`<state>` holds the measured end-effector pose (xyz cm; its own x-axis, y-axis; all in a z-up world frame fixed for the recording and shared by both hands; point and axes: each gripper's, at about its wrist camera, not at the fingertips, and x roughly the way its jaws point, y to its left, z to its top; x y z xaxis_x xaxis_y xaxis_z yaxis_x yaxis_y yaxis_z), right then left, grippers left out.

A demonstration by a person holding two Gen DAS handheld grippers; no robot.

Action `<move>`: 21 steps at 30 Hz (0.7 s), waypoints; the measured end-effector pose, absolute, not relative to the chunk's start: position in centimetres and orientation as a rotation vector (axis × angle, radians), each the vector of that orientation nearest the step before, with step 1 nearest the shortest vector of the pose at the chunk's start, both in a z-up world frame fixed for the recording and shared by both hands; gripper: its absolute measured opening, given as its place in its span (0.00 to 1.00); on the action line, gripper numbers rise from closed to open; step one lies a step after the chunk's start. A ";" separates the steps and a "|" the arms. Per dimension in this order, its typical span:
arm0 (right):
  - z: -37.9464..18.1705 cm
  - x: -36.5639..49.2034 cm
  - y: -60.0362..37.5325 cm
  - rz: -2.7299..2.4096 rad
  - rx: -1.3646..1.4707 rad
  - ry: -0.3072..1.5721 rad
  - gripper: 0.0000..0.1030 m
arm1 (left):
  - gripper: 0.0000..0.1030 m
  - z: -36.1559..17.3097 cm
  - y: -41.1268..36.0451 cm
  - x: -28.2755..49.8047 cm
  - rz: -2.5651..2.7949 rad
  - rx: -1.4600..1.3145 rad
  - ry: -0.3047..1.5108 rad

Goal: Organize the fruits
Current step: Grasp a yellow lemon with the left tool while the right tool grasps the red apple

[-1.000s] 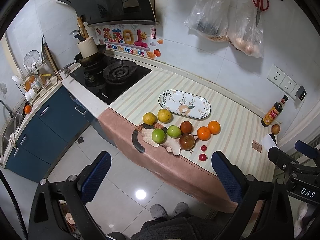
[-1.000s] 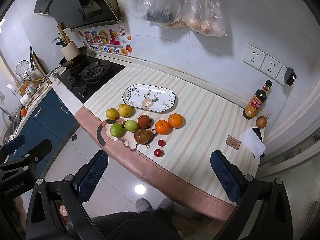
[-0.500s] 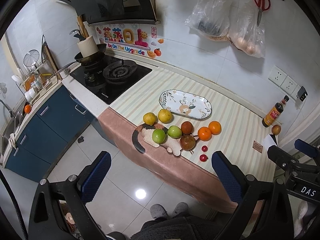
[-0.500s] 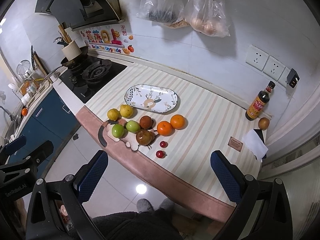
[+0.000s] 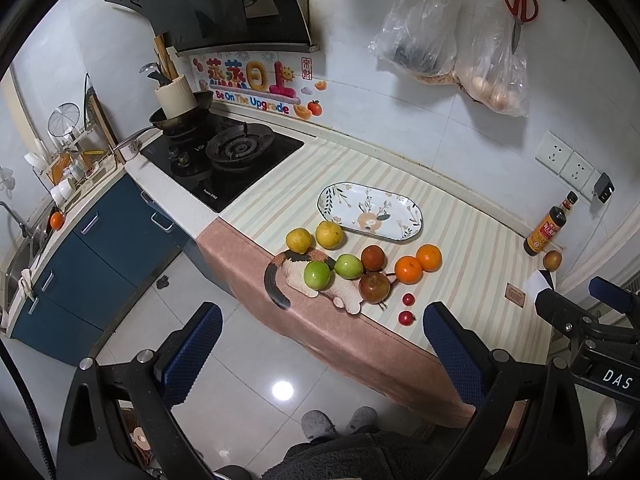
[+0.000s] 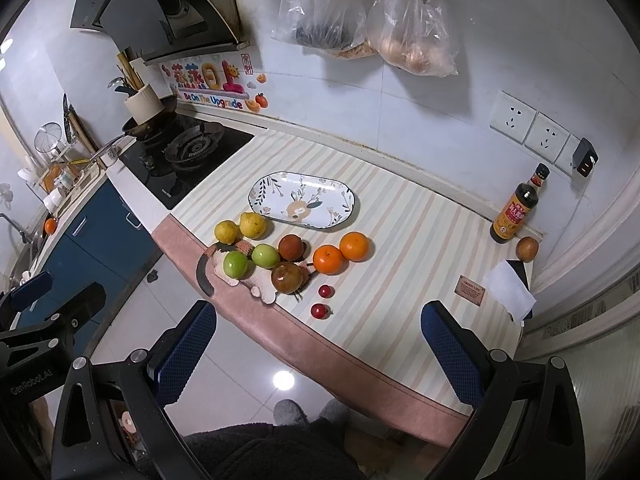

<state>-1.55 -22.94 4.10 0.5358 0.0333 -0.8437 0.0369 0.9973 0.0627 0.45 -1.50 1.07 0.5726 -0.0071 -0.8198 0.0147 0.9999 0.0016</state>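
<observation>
Fruit point(image 6: 286, 264) clustered near worktop's front edge, just beside empty oval patterned ceramic plate point(image 6: 303, 204). Nothing shifted since moments ago; sorting not begun. Left gripper point(image 5: 320, 356) and right gripper point(image 6: 318, 354) both spread wide, empty, hovering before the worktop.

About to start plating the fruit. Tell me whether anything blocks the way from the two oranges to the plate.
Nothing visible does. The two oranges sit just in front of the plate, with bare striped mat between. The plate holds nothing. Both grippers, left and right, hang open, short of the counter.
</observation>
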 end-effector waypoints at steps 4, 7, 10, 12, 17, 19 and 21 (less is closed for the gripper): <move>4.2 -1.7 -23.3 0.006 0.086 1.001 1.00 | 1.00 1.2 -1.6 0.6 -0.008 0.010 0.954; 3.9 -1.6 -23.8 0.010 0.101 1.004 1.00 | 1.00 0.9 -1.5 0.3 -0.006 0.005 0.953; 3.3 -1.1 -24.6 0.008 0.122 1.005 1.00 | 1.00 0.1 -1.4 0.7 0.021 0.012 0.940; 2.3 -0.5 -25.4 0.002 0.140 1.010 1.00 | 1.00 -0.4 -1.2 1.6 0.052 0.017 0.925; -1.7 2.7 -27.1 0.024 0.213 1.066 1.00 | 1.00 -3.0 -0.2 4.3 0.200 0.081 0.897; -3.7 4.3 -27.3 0.031 0.232 1.097 1.00 | 1.00 -4.8 0.4 5.9 0.248 0.113 0.916; -5.6 5.7 -27.2 0.035 0.249 1.114 1.00 | 1.00 -6.4 1.2 7.2 0.268 0.128 0.952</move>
<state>5.72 -27.25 -5.61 0.4437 0.1527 -0.8831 0.0962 0.9716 0.2164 7.18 1.22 -6.44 0.5500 0.2817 -0.7862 -0.1698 0.9594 0.2250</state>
